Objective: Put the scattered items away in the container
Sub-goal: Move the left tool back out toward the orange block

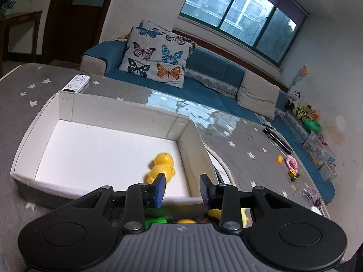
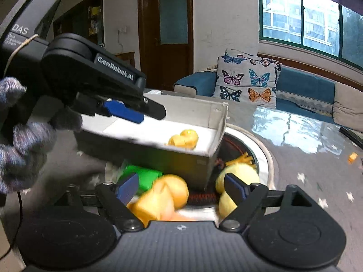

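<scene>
The left gripper hangs over the white box, jaws apart and empty, a yellow duck lying inside. Rightward, the right gripper is wide open around a blurred yellow toy; it should close squarely, then lift clear of the box's wall.

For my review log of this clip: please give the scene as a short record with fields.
container: white box, open top, on the star-patterned table
inside box: one yellow toy, near the right wall
left gripper: open, above the box's near rim, holding nothing
right gripper: open, over blurred yellow toys and a green block outside the box
still scattered: small toys far right on the table
other: white remote behind the box
</scene>
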The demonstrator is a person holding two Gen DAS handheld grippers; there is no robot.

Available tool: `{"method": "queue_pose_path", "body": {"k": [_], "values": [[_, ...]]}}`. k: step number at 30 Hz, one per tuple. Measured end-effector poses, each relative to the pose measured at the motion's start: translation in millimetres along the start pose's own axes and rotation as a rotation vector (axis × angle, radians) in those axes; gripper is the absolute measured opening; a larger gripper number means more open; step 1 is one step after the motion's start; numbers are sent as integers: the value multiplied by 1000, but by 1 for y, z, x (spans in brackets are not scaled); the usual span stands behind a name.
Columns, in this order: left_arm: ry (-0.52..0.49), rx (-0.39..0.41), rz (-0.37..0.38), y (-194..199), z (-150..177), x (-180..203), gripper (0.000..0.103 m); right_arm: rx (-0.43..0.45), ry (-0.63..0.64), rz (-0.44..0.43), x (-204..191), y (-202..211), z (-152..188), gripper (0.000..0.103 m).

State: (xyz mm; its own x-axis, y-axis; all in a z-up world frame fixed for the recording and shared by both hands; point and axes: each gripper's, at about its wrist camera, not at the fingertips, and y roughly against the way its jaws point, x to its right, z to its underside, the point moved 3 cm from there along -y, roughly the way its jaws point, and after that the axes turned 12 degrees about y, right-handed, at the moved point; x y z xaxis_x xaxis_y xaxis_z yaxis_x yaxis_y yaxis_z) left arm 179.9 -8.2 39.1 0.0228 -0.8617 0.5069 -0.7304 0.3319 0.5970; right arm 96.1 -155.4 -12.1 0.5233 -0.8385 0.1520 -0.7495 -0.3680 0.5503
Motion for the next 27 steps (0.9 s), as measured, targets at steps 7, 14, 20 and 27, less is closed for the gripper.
{"method": "queue_pose_path", "body": {"k": [7,14,20,27], "values": [[-7,-52,13,1,26,3,36,-36,-17,-5,-13,15,28,84],[0,-103,25,0,49,5,36,-69,-64,-13,-15,13,44,84],[12,-120,31,1,57,5,36,-92,-94,-13,-13,4,49,81],[-3,-129,58,3,61,14,36,-118,-126,-13,-11,-5,55,56]]}}
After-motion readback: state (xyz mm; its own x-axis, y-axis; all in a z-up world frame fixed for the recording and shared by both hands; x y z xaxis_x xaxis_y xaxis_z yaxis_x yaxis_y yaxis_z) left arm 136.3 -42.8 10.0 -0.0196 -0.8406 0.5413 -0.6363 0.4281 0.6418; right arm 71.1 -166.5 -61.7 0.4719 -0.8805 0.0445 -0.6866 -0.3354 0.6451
